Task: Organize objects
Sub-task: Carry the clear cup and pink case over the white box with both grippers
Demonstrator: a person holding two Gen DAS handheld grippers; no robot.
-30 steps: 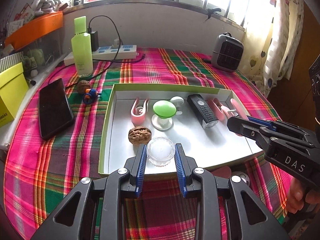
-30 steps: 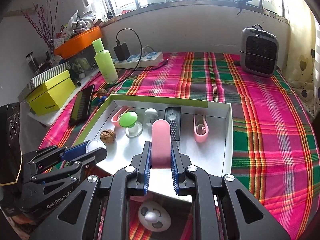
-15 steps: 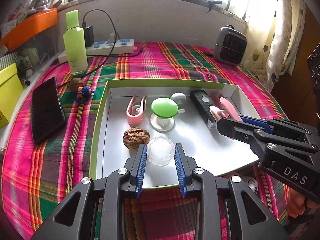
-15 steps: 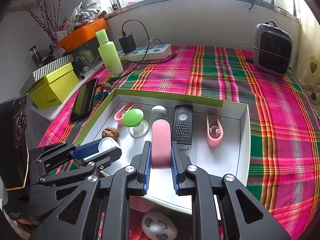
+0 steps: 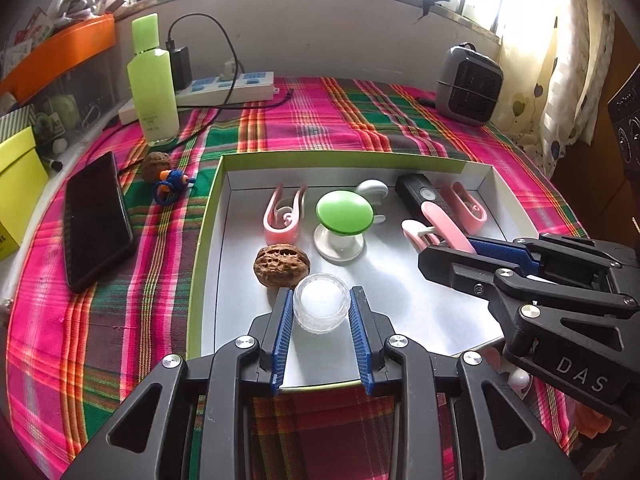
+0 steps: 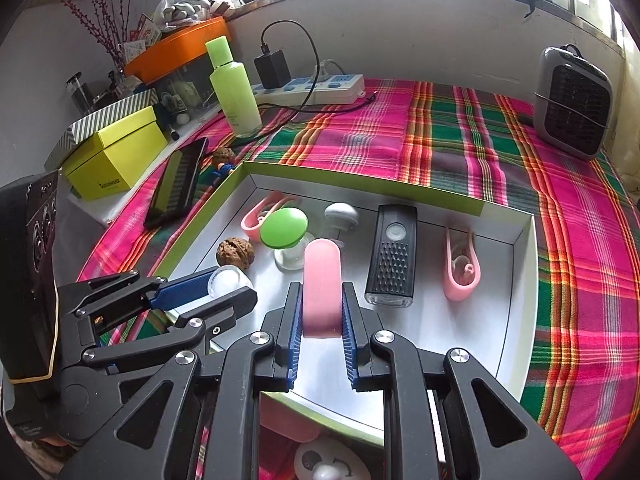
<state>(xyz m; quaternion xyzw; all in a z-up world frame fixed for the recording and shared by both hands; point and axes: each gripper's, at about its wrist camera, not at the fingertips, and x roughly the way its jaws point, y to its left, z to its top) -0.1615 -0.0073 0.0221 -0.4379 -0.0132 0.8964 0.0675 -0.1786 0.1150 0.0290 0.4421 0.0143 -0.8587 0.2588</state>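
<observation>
1. Left wrist view: the white tray with green rim sits on the plaid-covered counter; over the last second both cameras have drawn closer over it.
2. The right gripper stays clamped on a pink clip, carried further over the tray floor beside the black bike light, likely for set-down.
3. The left gripper brackets a clear glass jar beside the walnut; contact with its pads cannot be confirmed.
</observation>
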